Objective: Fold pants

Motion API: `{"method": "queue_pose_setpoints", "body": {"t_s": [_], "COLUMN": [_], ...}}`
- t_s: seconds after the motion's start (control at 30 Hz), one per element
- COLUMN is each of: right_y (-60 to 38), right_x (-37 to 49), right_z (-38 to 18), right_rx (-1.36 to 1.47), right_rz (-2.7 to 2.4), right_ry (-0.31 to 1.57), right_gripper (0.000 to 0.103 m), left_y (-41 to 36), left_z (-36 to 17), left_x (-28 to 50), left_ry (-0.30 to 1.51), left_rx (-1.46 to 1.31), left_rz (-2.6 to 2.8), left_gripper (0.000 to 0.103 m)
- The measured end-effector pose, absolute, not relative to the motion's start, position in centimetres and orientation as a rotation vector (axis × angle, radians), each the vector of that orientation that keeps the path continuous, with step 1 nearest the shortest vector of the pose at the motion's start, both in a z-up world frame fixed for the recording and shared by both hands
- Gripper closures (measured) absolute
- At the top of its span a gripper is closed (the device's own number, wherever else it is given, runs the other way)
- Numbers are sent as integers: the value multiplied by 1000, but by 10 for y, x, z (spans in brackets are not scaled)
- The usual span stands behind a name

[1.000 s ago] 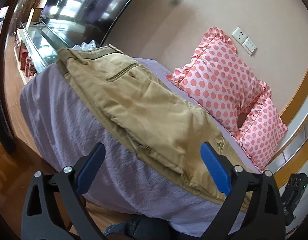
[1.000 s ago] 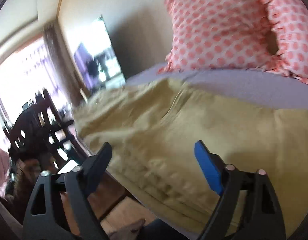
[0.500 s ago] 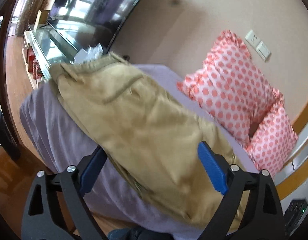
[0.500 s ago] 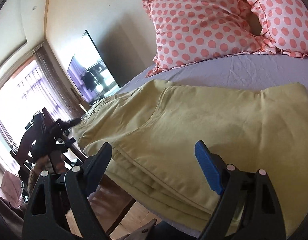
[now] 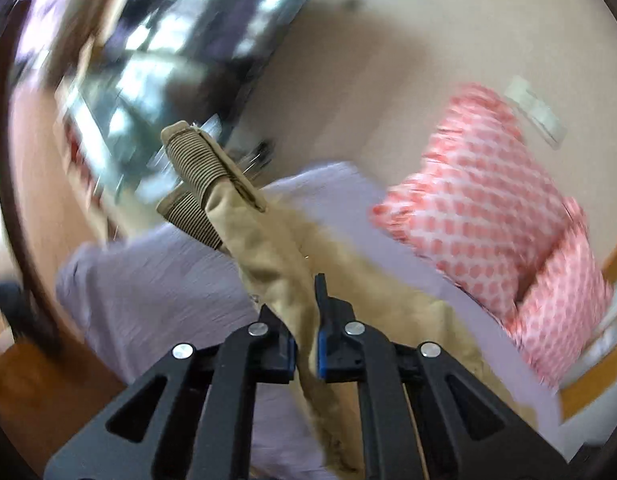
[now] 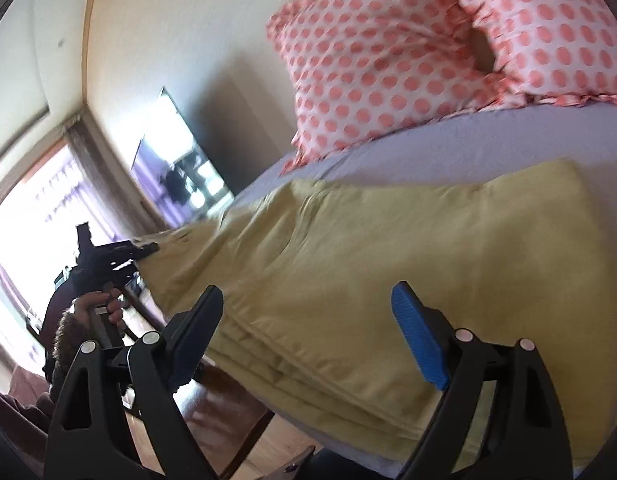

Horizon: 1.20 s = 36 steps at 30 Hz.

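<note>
Khaki pants [image 6: 388,248] lie folded on a bed with a lilac sheet [image 6: 488,144]. My left gripper [image 5: 306,316] is shut on the waistband end of the pants [image 5: 264,248] and lifts it, so the striped inner band [image 5: 196,164] stands up in front of the camera. In the right wrist view the left gripper [image 6: 144,250] shows at the far left, pinching that end. My right gripper [image 6: 308,328] is open and empty, just above the near edge of the folded leg end.
Two pink polka-dot pillows [image 6: 408,60] lean on the wall at the head of the bed. A dark TV [image 6: 180,168] and a glass cabinet [image 5: 120,120] stand past the bed's foot. Wooden floor [image 5: 24,392] lies beside the bed.
My left gripper moved in and shut on the waistband end, lifting it off the sheet. My right gripper stayed open and shifted slightly over the leg end.
</note>
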State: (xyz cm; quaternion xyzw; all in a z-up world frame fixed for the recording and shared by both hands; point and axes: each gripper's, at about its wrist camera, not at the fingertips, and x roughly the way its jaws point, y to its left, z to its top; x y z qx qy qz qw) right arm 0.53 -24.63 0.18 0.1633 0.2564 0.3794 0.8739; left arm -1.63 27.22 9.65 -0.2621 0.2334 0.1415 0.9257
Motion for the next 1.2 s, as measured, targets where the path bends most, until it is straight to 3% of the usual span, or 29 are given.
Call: {"method": "queue_pose_setpoints", "body": {"t_s": [0.13,0.23,0.4,0.53,0.63,0.7,0.77,0.87,0.9,1.03,1.2], "right_y": [-293,-333,-393,-406,-399,-391,-387,-379,-375,-370,-366], "right_x": [2,0,0,13,26,40,48,63,70,91,103], "right_z": [10,12,3,-9,-10,-10,-12,-18,-21,-22,-22], "right_rx": [431,518,692,763,747,715,691,633,599,550,556], "right_rz": [692,608,518,533,579,598,605,605,593,581,629], "right_ry": [463,429,421,496,549,606,637,705,725,724,754], "right_gripper": [11,11,10,10,10,10,19,35,39,47,47], "left_y": [165,60,-82,-133,-137,-126,-106,-47,-20,56,94], "left_z": [153,166,104,51,37,45,59,87,92,77,44], "left_x": [11,17,8,-11,-13,-17,-25,-23,-13,48,115], "left_ry": [444,430,546,623,659,685,697,651,630,738,928], "left_rx": [-252,-46,228,393,425,372,268,79,52,-51,-206], "left_rz": [108,-137,-487,-609,-608,-649,-725,-710,-600,-312,-330], "left_gripper": [97,96,95,96,94,86,80,42,39,36,36]}}
